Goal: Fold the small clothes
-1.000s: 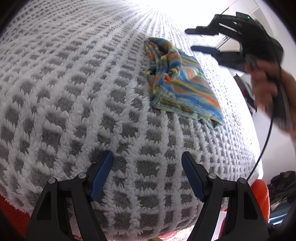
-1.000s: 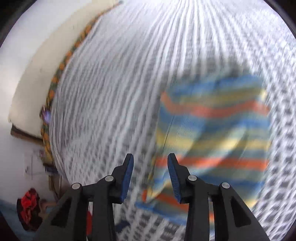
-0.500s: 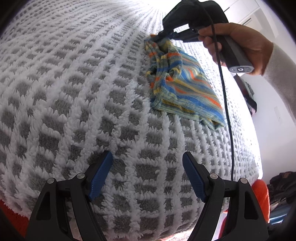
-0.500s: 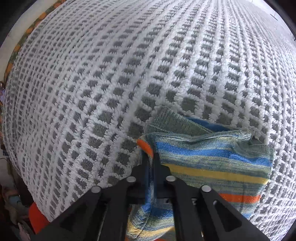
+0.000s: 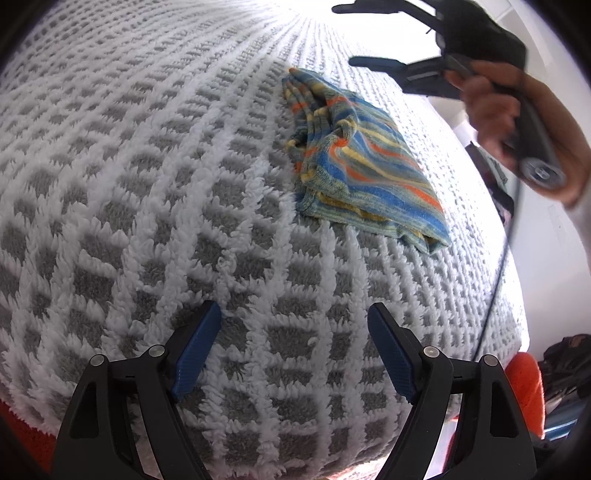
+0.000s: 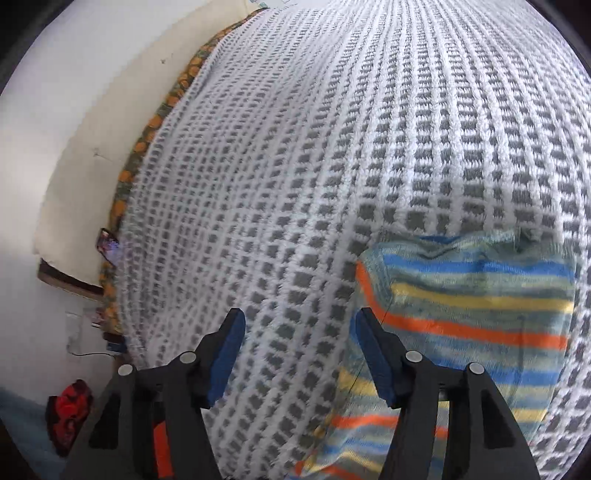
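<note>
A small striped garment (image 5: pixel 354 162) in blue, orange, yellow and green lies folded on a white and grey checked blanket (image 5: pixel 147 184). It also shows in the right wrist view (image 6: pixel 461 325), flat on the blanket. My left gripper (image 5: pixel 295 350) is open and empty, low over the blanket, well short of the garment. My right gripper (image 6: pixel 299 350) is open and empty, lifted above the garment's left edge; it shows in the left wrist view (image 5: pixel 354 35) above the garment's far end.
The blanket (image 6: pixel 332 147) covers a bed that ends at a white wall (image 6: pixel 92 92) with an orange patterned edge (image 6: pixel 147 129). Red cloth (image 6: pixel 70 406) lies on the floor at lower left. An orange object (image 5: pixel 524 387) sits beyond the bed's right edge.
My right gripper was shut on the garment's far corner half a second ago; it has let go, opened and lifted off. The left gripper has barely moved.
</note>
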The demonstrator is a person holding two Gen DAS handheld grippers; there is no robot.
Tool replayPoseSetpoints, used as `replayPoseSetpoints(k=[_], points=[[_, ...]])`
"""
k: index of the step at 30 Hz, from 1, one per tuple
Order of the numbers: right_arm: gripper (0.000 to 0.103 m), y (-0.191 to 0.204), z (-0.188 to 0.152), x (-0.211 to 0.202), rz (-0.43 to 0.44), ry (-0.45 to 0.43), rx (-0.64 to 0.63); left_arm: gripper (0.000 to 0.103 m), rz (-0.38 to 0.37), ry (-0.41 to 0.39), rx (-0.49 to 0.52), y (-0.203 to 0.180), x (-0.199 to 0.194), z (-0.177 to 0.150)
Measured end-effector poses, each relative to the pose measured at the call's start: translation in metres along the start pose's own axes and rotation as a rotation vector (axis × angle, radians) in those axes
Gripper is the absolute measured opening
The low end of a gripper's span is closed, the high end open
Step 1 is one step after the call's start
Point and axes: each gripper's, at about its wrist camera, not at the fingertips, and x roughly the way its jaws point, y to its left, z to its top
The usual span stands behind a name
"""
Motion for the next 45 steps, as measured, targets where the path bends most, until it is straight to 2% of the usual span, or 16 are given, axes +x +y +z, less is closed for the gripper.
replayPoseSetpoints(k=[2,5,7,9,11,15,17,21,23,26,31,34,37,40,44,45], points=[[0.070,-0.005,-0.013,0.006,0.011,0.051,0.066,0.086,0.013,-0.001,0.016,-0.003,0.000,-0.001],[0.070,-0.014,-0.042,0.057,0.067,0.177,0.175,0.087,0.039,-0.012,0.047,-0.011,0.002,-0.004],[0.070,-0.014,-0.055,0.078,0.073,0.167,0.190,0.087,0.045,-0.019,0.057,-0.013,0.002,-0.007],[0.070,-0.008,-0.060,0.079,0.117,0.093,0.195,0.087,0.044,-0.026,0.057,-0.014,0.001,-0.008],[0.071,0.000,-0.062,0.049,0.125,0.017,0.146,0.087,0.039,-0.027,0.054,-0.013,-0.001,-0.009],[0.084,0.011,-0.083,-0.013,-0.035,-0.058,-0.026,0.087,0.044,-0.025,0.050,-0.013,0.000,-0.009],[0.085,0.005,-0.106,-0.031,-0.053,-0.050,-0.050,0.087,0.054,-0.025,0.060,-0.014,-0.004,-0.011],[0.084,-0.024,-0.149,0.004,-0.040,0.091,0.019,0.087,0.061,-0.028,0.069,-0.017,-0.004,-0.013],[0.081,-0.034,-0.160,0.011,-0.050,0.102,0.055,0.087,0.060,-0.029,0.073,-0.017,-0.009,-0.016],[0.081,-0.029,-0.165,-0.016,-0.014,0.021,0.043,0.087,0.058,-0.029,0.077,-0.017,-0.011,-0.019],[0.082,-0.026,-0.169,-0.071,-0.105,-0.154,-0.036,0.088,0.072,-0.026,0.080,-0.017,-0.009,-0.019],[0.082,-0.052,-0.174,-0.064,-0.158,-0.130,0.008,0.089,0.084,-0.023,0.090,-0.020,-0.009,-0.019],[0.079,-0.080,-0.188,-0.039,-0.205,-0.044,0.085,0.089,0.082,-0.025,0.088,-0.022,-0.012,-0.019],[0.079,-0.077,-0.209,-0.049,-0.180,-0.102,0.095,0.089,0.083,-0.048,0.080,-0.024,-0.024,-0.020],[0.082,-0.065,-0.234,-0.079,-0.335,-0.230,-0.012,0.089,0.107,-0.113,0.102,-0.029,-0.039,-0.021],[0.087,-0.065,-0.241,-0.085,-0.390,-0.250,-0.032,0.089,0.109,-0.125,0.112,-0.032,-0.041,-0.020]])
